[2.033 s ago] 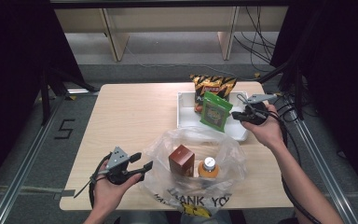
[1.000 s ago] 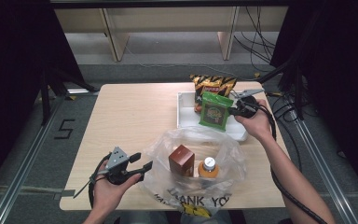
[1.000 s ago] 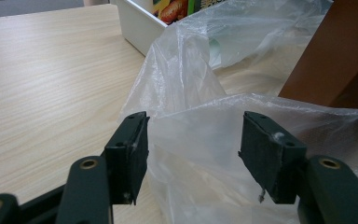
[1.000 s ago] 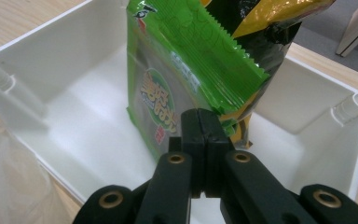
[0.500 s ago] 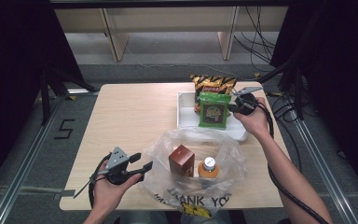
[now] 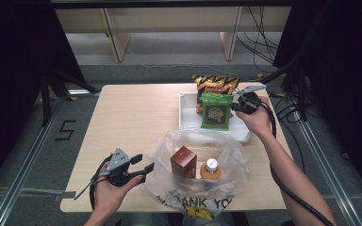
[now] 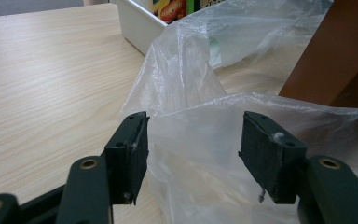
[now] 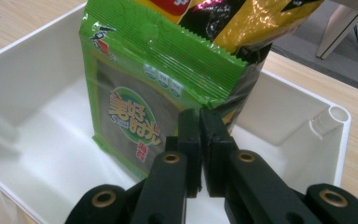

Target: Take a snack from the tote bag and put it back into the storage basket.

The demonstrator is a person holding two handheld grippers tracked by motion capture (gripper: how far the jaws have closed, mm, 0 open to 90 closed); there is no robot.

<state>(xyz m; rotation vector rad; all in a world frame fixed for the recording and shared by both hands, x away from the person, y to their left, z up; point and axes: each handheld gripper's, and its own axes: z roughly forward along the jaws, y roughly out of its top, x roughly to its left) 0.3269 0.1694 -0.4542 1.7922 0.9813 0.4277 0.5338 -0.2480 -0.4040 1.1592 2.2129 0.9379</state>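
A green snack packet [image 6: 216, 112] [image 8: 135, 93] stands upright in the white tray [image 6: 188, 115] [image 8: 37, 70]. My right gripper [image 6: 235, 107] [image 8: 199, 126] is shut on its lower right edge; the jaws have just been opening a little, with the packet's edge still between them. A clear plastic bag [image 6: 231, 150] [image 7: 205, 140] lies in front of the tray and holds a brown box [image 6: 183, 161] [image 7: 335, 60] and an orange bottle [image 6: 210, 168] with a white cap. My left gripper [image 6: 142, 162] [image 7: 193, 149] stands open at the bag's left rim, with plastic between its jaws.
A yellow and black chip bag [image 6: 215, 85] [image 8: 242, 23] leans at the tray's far side behind the green packet. The wooden table [image 6: 132, 117] has bare room on its left half. Cables [image 6: 287, 110] run past its right edge.
The right hand has drawn back slightly toward the tray's far right. The green packet, tilted before, now stands straight in the tray. The left gripper has kept still.
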